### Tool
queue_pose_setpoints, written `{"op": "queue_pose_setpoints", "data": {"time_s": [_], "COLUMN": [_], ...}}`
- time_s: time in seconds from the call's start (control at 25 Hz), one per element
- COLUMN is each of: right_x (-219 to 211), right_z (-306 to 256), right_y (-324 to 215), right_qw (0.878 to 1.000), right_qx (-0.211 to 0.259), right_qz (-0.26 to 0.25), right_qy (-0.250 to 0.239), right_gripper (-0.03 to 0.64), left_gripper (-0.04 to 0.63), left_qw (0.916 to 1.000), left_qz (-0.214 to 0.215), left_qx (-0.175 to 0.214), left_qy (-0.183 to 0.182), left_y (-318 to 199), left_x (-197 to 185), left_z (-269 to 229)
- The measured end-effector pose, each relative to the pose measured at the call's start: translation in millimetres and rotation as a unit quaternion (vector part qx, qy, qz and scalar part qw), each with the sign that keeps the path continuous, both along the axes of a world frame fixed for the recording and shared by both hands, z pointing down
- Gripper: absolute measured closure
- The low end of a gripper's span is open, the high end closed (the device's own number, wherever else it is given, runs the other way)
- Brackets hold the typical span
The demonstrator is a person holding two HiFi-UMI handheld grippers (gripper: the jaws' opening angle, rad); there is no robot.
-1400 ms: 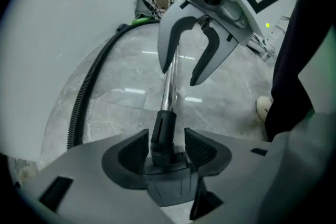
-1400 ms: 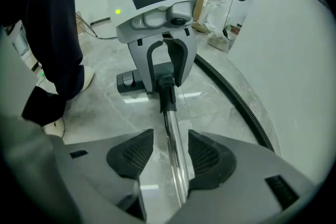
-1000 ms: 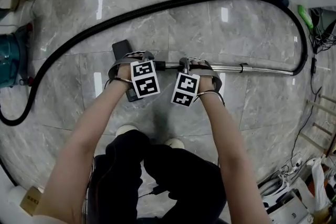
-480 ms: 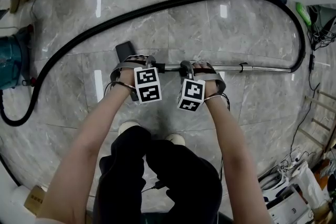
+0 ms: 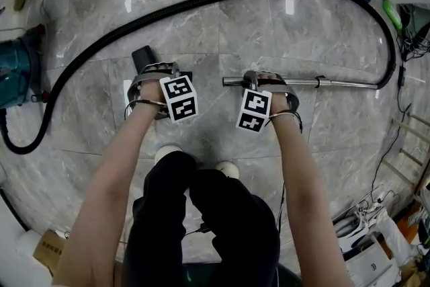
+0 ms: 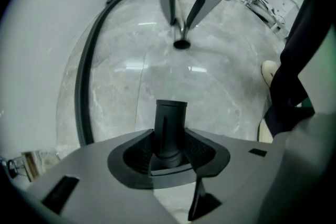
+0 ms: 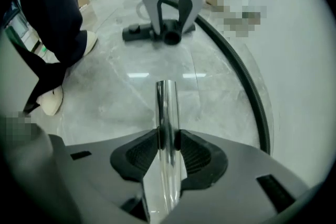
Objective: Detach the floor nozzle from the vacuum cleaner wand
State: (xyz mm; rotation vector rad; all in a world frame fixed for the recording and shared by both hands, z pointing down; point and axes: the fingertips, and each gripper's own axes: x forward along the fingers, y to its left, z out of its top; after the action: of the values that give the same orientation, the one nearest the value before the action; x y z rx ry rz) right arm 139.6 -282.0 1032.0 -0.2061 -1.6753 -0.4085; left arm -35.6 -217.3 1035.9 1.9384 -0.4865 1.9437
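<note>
The black floor nozzle (image 5: pixel 142 58) lies on the marble floor, its round neck (image 6: pixel 170 123) free of the chrome wand (image 5: pixel 336 84). A gap of bare floor separates the neck from the wand's open end (image 5: pixel 226 82). My left gripper (image 5: pixel 159 80) points down and is shut on the neck; its jaws have just been closing on it. My right gripper (image 5: pixel 263 82) is shut on the wand (image 7: pixel 167 107) near its free end, its jaws having tightened on the tube. The left gripper view shows the right gripper (image 6: pixel 186 8) across the gap; the right gripper view shows the left gripper (image 7: pixel 170 5) over the nozzle (image 7: pixel 137 32).
A black hose (image 5: pixel 201 7) arcs from the teal vacuum body (image 5: pixel 13 70) round to the wand's far end. The person's shoes (image 5: pixel 168 152) stand just below the grippers. Cables and clutter (image 5: pixel 376 245) fill the lower right, and a cardboard box (image 5: pixel 44 249) sits at the lower left.
Nozzle and wand were joined in one line. The left gripper has pulled the nozzle leftward, the right has shifted the wand right, and they now lie apart.
</note>
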Motion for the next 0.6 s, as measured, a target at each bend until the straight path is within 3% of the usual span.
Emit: {"op": "queue_pose_setpoints", "data": {"time_s": [0.12, 0.2, 0.4, 0.52, 0.6], "right_x": [28, 24, -4, -8, -4], "right_z": [-3, -2, 0, 1, 0], "right_y": [-11, -11, 1, 5, 4], "right_qw": [1.0, 0.999, 0.999, 0.999, 0.998], "right_qx": [0.021, 0.027, 0.027, 0.016, 0.001], "right_qz": [0.013, 0.017, 0.014, 0.019, 0.062], "right_qy": [0.009, 0.007, -0.015, -0.021, -0.033], "right_gripper": [0.474, 0.474, 0.474, 0.474, 0.472], "left_gripper": [0.416, 0.416, 0.416, 0.417, 0.416], "left_qw": [0.9986, 0.9982, 0.9976, 0.9974, 0.9974], "left_qz": [-0.053, -0.058, 0.034, 0.017, 0.013], "left_qx": [0.002, 0.014, 0.042, 0.059, 0.067], "left_qy": [0.0, 0.011, 0.043, 0.037, 0.025], "left_y": [19, 24, 29, 22, 19], "left_x": [-63, -74, -26, -12, -8], "left_z": [-7, -15, -15, -8, -4]}}
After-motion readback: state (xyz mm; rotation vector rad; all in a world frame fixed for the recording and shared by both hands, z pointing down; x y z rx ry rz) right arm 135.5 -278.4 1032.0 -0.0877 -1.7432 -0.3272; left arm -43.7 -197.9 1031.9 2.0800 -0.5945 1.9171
